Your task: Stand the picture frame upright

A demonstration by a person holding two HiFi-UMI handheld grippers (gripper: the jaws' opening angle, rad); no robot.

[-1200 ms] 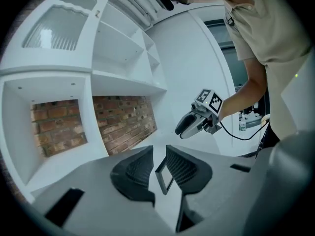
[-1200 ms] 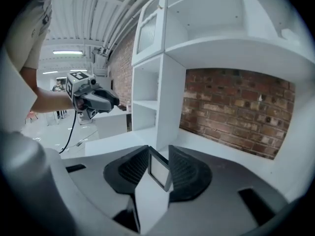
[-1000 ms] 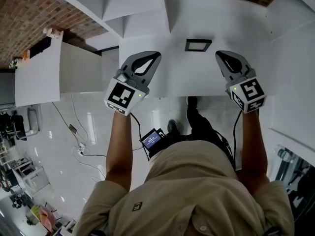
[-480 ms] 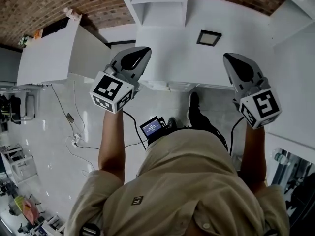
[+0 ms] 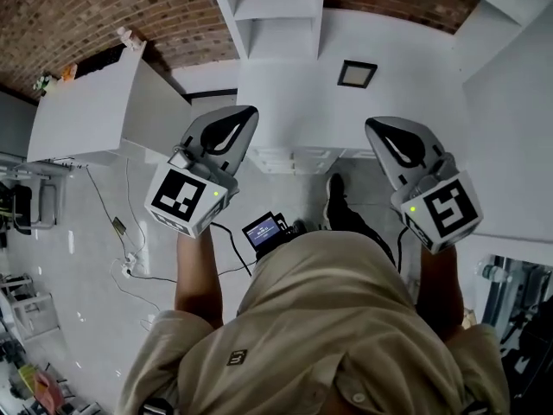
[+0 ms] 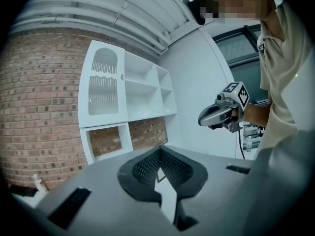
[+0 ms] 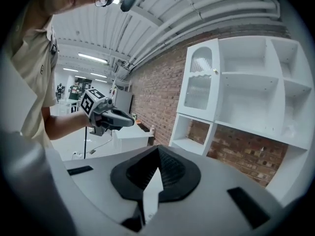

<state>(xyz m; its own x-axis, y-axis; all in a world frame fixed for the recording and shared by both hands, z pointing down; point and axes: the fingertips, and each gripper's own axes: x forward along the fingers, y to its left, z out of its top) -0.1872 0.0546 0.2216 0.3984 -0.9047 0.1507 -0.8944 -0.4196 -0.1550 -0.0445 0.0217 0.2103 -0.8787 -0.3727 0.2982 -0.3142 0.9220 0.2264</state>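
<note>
A small dark-rimmed rectangular picture frame (image 5: 357,73) is seen lying flat on the white table top (image 5: 406,54), toward its back, just in front of the white open shelf unit (image 5: 276,7). It is touched by nothing.

Over the last second both tools have been drawn back toward the body. A second ago they were held over the table on either side of the frame; now the left gripper (image 5: 249,112) and the right gripper (image 5: 373,126) are held at the table's front edge, well apart from the frame. Both pairs of jaws are pressed together with nothing between them. In the two gripper views only shelving and brick wall are faced, and the frame is not seen.

The task is therefore judged not yet begun. A fresh approach would be needed, and jaws would have to be spread before the frame's edge could be taken and tipped up.
</note>
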